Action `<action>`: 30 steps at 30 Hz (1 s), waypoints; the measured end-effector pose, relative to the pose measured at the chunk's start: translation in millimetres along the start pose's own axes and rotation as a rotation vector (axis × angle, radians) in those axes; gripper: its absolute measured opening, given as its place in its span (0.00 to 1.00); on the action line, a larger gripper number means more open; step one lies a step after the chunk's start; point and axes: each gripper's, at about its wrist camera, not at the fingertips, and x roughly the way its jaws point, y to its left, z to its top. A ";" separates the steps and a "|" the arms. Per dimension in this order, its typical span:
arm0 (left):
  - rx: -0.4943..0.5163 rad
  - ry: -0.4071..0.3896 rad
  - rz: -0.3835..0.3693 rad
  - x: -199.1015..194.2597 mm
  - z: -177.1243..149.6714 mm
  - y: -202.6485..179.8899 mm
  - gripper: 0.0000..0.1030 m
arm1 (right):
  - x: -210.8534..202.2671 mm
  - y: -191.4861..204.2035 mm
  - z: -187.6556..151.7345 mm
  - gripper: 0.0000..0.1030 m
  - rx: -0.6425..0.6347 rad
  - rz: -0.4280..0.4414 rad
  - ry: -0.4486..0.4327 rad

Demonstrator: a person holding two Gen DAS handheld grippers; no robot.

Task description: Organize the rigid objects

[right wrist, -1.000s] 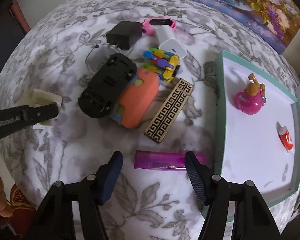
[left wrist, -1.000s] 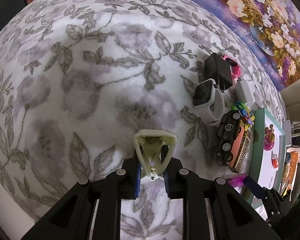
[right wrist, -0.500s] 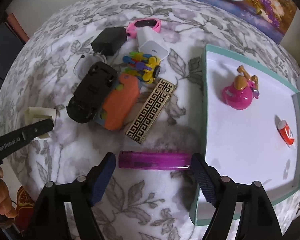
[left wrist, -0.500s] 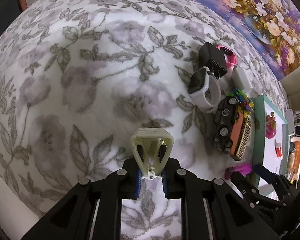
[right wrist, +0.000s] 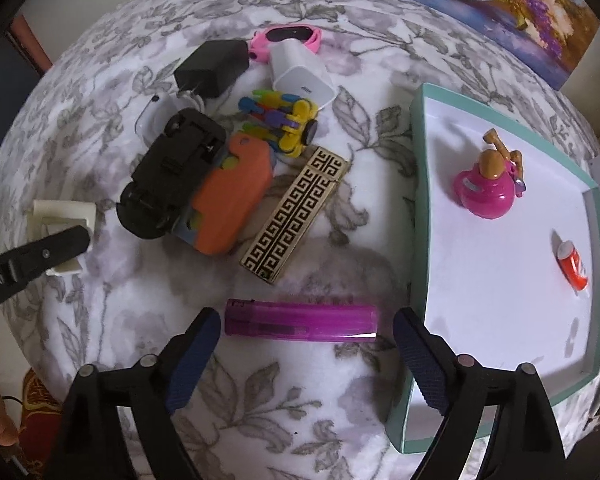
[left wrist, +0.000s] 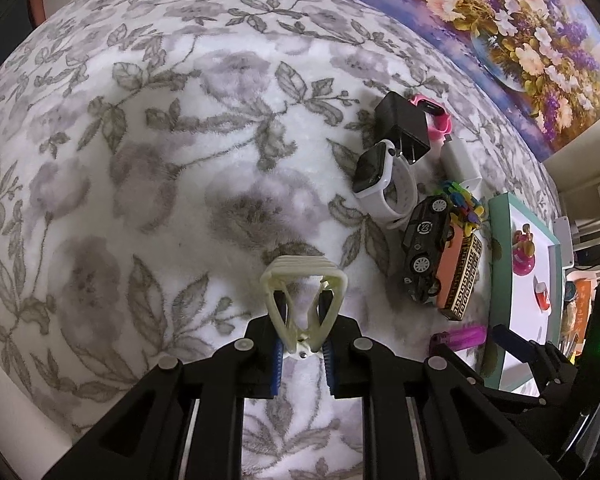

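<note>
My left gripper (left wrist: 302, 354) is shut on a cream plastic clip (left wrist: 303, 300), held over the floral blanket; the clip also shows in the right wrist view (right wrist: 60, 232). My right gripper (right wrist: 306, 354) is open, its fingers either side of a purple lighter (right wrist: 300, 322) lying on the blanket. A pile lies beyond: black toy car (right wrist: 172, 178), orange case (right wrist: 230, 196), gold-patterned lighter (right wrist: 296, 212), colourful block toy (right wrist: 282, 118), white charger (right wrist: 300, 72), black charger (right wrist: 212, 66), pink watch (right wrist: 288, 38), white watch (left wrist: 384, 184).
A teal-rimmed white tray (right wrist: 420, 208) on the right holds a pink figure toy (right wrist: 486, 190) and a small red can (right wrist: 572, 266). A floral painting (left wrist: 500, 28) leans at the back. The blanket edge drops off at left.
My right gripper has moved closer to the purple lighter, which now lies between its open fingers. My left gripper has kept hold of the clip and shifted slightly.
</note>
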 end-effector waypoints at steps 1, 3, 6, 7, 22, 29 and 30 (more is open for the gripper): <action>0.000 0.003 0.001 1.0 0.3 0.2 0.17 | 2.3 2.4 0.5 0.88 -0.005 0.001 0.003; -0.001 0.009 0.006 3.4 0.5 0.2 0.17 | 4.6 5.8 2.1 0.88 -0.001 0.006 0.005; -0.001 0.017 0.014 6.6 1.3 0.4 0.17 | 8.6 14.1 0.4 0.88 -0.015 0.000 0.016; -0.002 0.019 0.014 7.3 1.2 0.7 0.17 | 10.6 17.8 -0.8 0.88 -0.021 0.005 0.028; -0.003 0.025 0.028 12.8 3.2 1.2 0.17 | 25.1 8.6 2.1 0.86 0.057 0.058 0.051; -0.002 0.011 0.029 10.0 5.1 -1.4 0.17 | 21.3 8.4 -0.7 0.80 0.054 0.043 0.049; -0.005 0.001 0.024 6.2 4.8 -1.3 0.17 | 18.8 7.5 -1.3 0.80 0.063 0.047 0.052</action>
